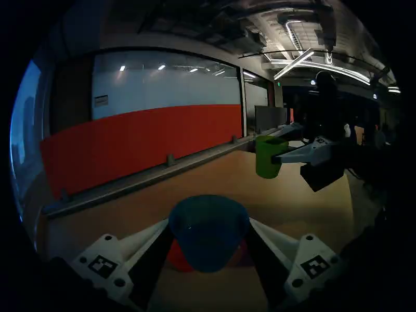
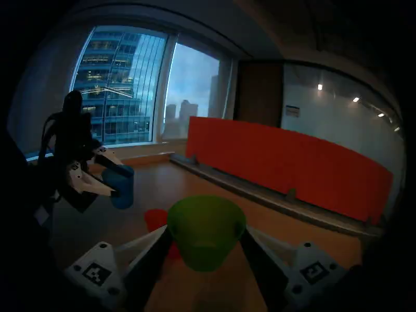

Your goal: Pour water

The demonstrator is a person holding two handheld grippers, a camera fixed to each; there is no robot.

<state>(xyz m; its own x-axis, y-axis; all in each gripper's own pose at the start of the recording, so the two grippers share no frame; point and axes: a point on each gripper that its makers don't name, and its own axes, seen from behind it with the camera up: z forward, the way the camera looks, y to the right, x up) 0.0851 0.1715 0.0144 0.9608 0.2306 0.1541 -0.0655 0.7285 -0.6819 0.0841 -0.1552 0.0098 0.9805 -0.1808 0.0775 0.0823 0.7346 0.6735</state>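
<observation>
Left gripper view showed the left gripper [image 1: 209, 229] closed on a blue cup [image 1: 209, 247], one finger pressing each side. The cup stood upright at lower centre of the frame, raised above the tabletop [image 1: 291, 203]. Right gripper view showed the right gripper [image 2: 206, 229] clamped in the same way on a green cup [image 2: 206, 249], also upright at lower centre.

In the left gripper view the green cup hung right of centre, apart from the blue cup, and neither rim was over the other. A red object [image 2: 155, 218] lay on the tabletop below the cups; what it was could not be determined. A red panel [image 1: 145, 140] ran along the far side of the tabletop. Both cup interiors were dark, so whether either held water could not be told.

Assessment: pouring had not begun, as neither cup was tilted.

Risks noted:
- Tilting either cup before its rim was above the other's mouth would send water onto the tabletop and the red object.
- The cups taper downward, so a tilted cup could slide out through the fingers if the grip slackened.
- A fast tilt could overshoot the receiving cup's narrow mouth.
- With both cups held in mid-air, any drift of the receiving hand would spoil the alignment.
</observation>
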